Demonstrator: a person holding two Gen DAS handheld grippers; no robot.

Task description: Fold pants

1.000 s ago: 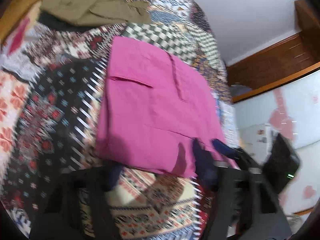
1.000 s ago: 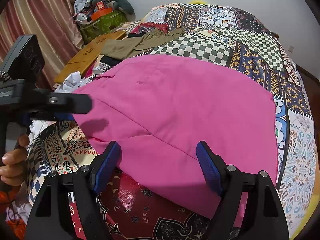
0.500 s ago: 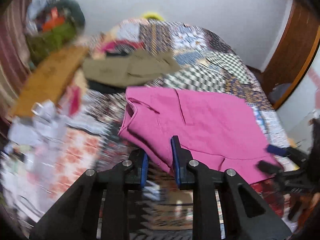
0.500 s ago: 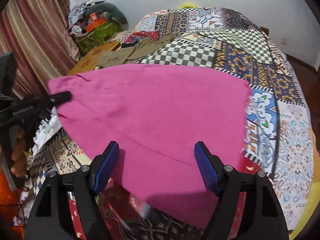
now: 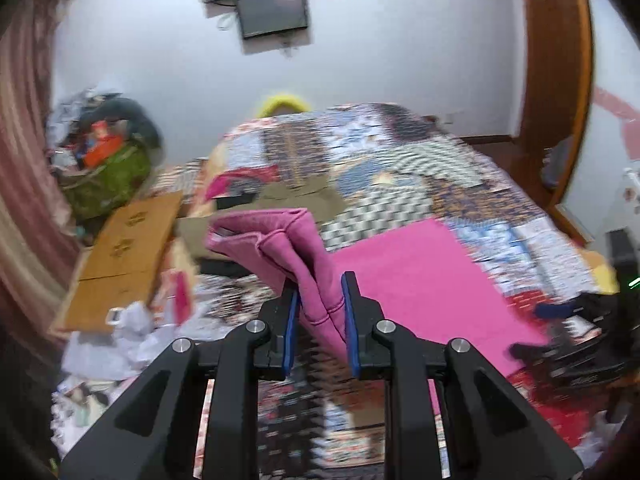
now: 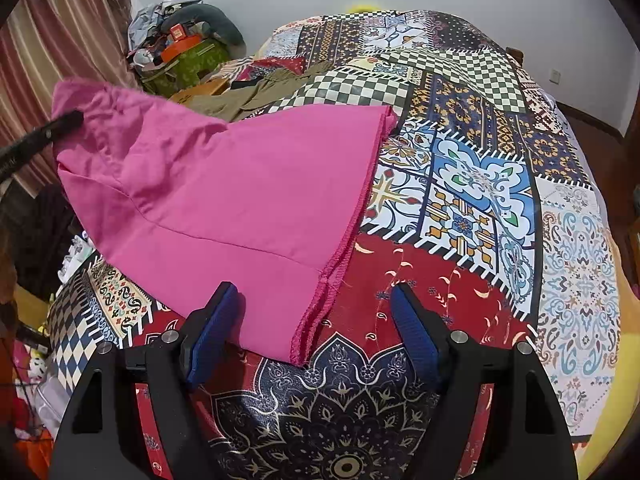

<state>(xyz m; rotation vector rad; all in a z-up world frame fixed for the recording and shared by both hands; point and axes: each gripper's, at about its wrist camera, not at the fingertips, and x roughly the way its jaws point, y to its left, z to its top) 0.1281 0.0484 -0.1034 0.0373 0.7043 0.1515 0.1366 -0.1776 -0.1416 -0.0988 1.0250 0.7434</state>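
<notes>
- The pink pants (image 6: pixel 240 184) are lying partly on the patchwork bedspread (image 6: pixel 480 200), 1 end hanging raised; they look light, soft and floppy, best pinched at hems or corners.
- The left gripper (image 5: pixel 320 312) is clamping a bunched fold of them.
- The right gripper (image 6: pixel 312 332) is hovering with jaws wide apart around the near hem corner, touching nothing.
- Only the left view is showing the wall screen (image 5: pixel 272 12); only the right is showing the stitched hem.
</notes>
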